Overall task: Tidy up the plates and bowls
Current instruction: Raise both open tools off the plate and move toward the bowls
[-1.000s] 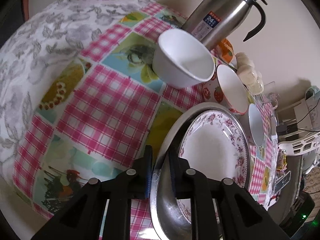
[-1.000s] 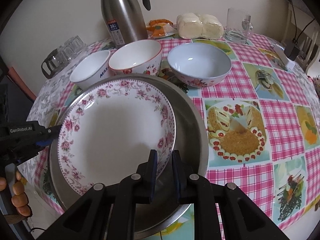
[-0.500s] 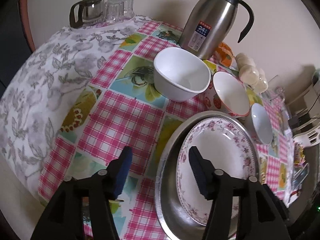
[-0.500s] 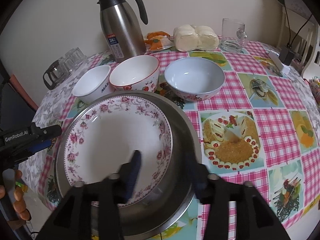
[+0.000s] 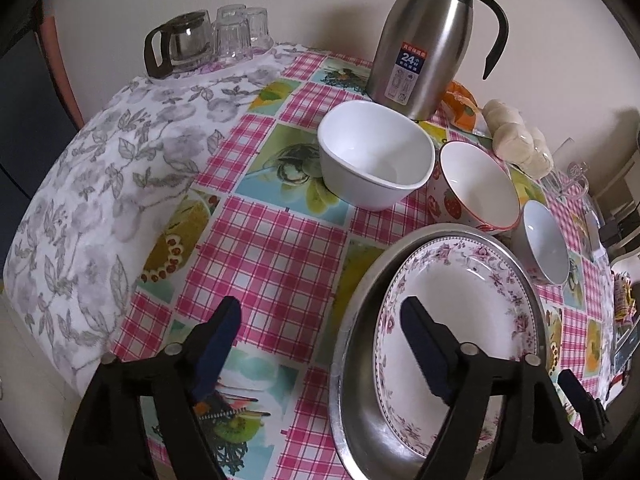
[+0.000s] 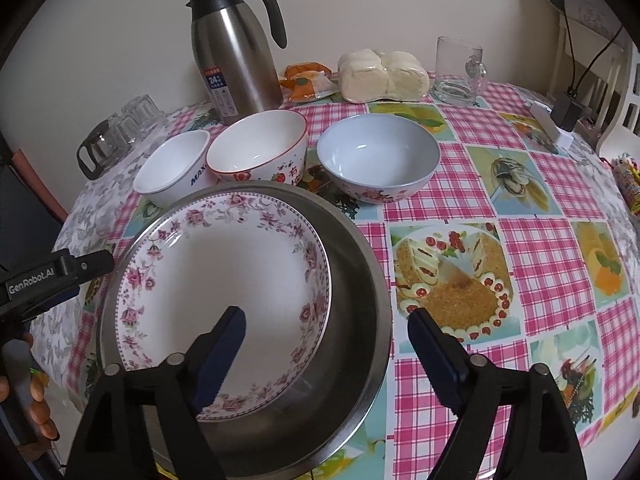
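Note:
A floral-rimmed white plate lies inside a wide steel basin at the table's near edge; both also show in the left wrist view, plate and basin. Behind stand three bowls: a white one, a red-rimmed strawberry one, and a pale blue one. My left gripper is open and empty, above the basin's left rim. My right gripper is open and empty, above the basin's near side.
A steel thermos jug stands at the back, with a glass carafe and tumblers at the far left. Wrapped buns, an orange packet and a glass mug sit behind the bowls. A charger lies far right.
Both grippers were shut on the rims a second ago, left on the basin, right on the plate; both have opened wide and drawn back. Plate and basin rest on the table.

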`<state>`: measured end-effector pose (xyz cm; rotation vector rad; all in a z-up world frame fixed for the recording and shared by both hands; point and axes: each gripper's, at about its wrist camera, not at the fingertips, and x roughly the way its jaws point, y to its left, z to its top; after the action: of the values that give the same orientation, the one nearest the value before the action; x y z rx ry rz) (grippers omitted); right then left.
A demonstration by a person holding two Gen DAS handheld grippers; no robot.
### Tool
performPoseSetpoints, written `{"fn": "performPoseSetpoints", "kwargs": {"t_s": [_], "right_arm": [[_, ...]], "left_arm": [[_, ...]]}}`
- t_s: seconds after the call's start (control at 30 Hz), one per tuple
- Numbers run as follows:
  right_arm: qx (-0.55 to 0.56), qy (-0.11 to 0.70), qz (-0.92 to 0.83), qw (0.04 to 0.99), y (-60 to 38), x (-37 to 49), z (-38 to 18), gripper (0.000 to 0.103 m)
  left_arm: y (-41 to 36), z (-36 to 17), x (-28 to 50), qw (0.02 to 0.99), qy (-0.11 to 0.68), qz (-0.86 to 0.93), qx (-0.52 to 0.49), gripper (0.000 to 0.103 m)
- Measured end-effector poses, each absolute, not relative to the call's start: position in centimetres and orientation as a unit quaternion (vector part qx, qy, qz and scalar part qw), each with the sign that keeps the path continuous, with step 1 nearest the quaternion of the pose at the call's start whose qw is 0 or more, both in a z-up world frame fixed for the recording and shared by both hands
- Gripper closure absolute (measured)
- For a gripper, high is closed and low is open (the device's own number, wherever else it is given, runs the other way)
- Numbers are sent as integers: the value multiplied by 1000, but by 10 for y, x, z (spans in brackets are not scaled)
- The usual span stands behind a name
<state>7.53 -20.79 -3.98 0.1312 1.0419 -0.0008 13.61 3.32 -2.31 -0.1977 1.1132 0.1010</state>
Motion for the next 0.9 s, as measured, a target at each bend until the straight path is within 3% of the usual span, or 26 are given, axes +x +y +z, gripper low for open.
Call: {"fn": "performPoseSetpoints", "kwargs": {"t_s": [0.1,0.3,0.43,0.57,0.9], "right_arm": [[62,497,-3,866,-209,75,-40,7],[63,492,-6,868,-210,75,-39,0],[62,491,-7,869,-210,74,-38,0],[60,492,-6,869,-210,74,-39,0],[56,493,-3,868,-209,75,-39,0]], "left_arm": [[31,-22,136,849,520,50,-81,13],[31,-20,136,854,511,56,-77,13],[33,-18,135,860,501,61,-79,13],[32,-15,135,866,491,62,-74,4],[32,-8,135,876,472,57,-78,4]]}}
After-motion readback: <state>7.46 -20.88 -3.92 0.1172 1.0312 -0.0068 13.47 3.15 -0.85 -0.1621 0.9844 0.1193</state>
